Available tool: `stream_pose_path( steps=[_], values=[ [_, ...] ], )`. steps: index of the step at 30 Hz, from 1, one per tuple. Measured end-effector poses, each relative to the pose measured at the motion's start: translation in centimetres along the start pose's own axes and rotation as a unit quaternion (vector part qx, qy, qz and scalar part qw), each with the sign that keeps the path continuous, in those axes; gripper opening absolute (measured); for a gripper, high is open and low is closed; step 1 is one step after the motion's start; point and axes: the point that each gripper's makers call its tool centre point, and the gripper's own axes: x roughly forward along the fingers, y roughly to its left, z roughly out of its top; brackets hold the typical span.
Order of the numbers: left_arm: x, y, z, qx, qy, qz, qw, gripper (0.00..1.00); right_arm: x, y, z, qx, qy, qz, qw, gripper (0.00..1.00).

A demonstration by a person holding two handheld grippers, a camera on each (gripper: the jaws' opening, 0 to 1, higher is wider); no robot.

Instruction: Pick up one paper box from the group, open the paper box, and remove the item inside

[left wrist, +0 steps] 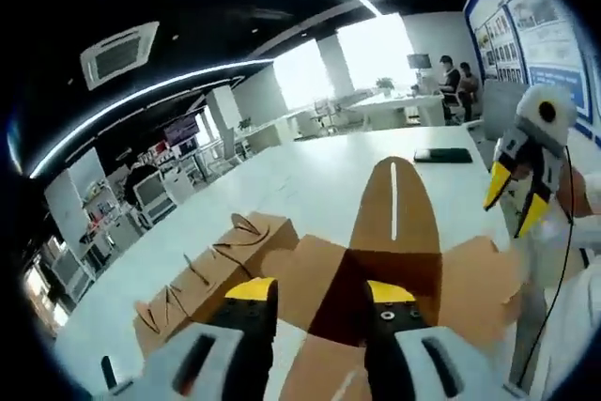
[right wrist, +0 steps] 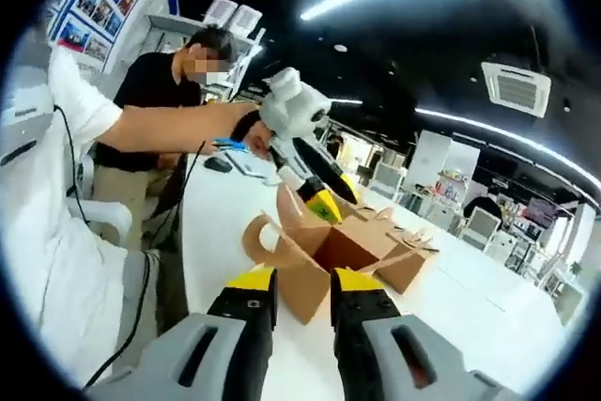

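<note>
Box (right wrist: 343, 251) open on table (right wrist: 470, 316), 12 o'clock of right gripper (right wrist: 300, 281) | right jaws slightly parted, empty | left gripper (right wrist: 324, 202) at box's 11 o'clock flap (left wrist: 394, 204), grip unclear | risk: flap tearing, or box sliding unheld.

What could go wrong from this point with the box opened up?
1. The left hand-held gripper holds one flap of the open brown paper box; pulling could tear it or drag the box across the white table.
2. The right hand-held gripper hovers open and apart, so the box is unsteadied.
3. More folded brown paper boxes sit close by and could be knocked.
</note>
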Motion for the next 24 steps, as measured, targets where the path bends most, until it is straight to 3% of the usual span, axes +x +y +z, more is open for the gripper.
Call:
stream_pose_path(
  steps=[5, 10, 14, 15, 17, 21, 24],
  values=[
    [-3.2, -0.1, 1.7, -0.039, -0.067, -0.002, 0.997, 0.46, 0.0, -0.9, -0.5, 0.014, 0.014, -0.013, 0.9997, 0.23],
    [-7.2, -0.4, 1.5, -0.06, -0.103, 0.005, 0.9928, 0.47, 1.5, -0.7, -3.8, 0.019, 0.053, -0.003, 0.9984, 0.23],
    [-9.5, -0.9, 0.2, -0.06, -0.109, 0.016, 0.9921, 0.48, 2.4, -0.9, -4.6, 0.06, 0.047, -0.002, 0.9971, 0.23],
    [-10.5, -1.1, -0.2, -0.072, -0.128, 0.02, 0.989, 0.48, 2.9, -0.8, -4.6, 0.08, 0.037, 0.001, 0.9961, 0.23],
    [-11.5, -1.4, -1.0, -0.086, -0.137, 0.021, 0.9865, 0.48, 3.5, -0.7, -4.6, 0.09, 0.031, 0.004, 0.9954, 0.23],
    [-13.0, -1.3, -2.2, -0.119, -0.166, 0.035, 0.9783, 0.46, 4.6, -0.2, -4.9, 0.093, 0.035, 0.01, 0.995, 0.23],
    [-13.5, -1.6, -3.1, -0.132, -0.172, 0.034, 0.9756, 0.46, 5.0, 0.2, -5.0, 0.085, 0.04, 0.004, 0.9956, 0.23]
  ],
)
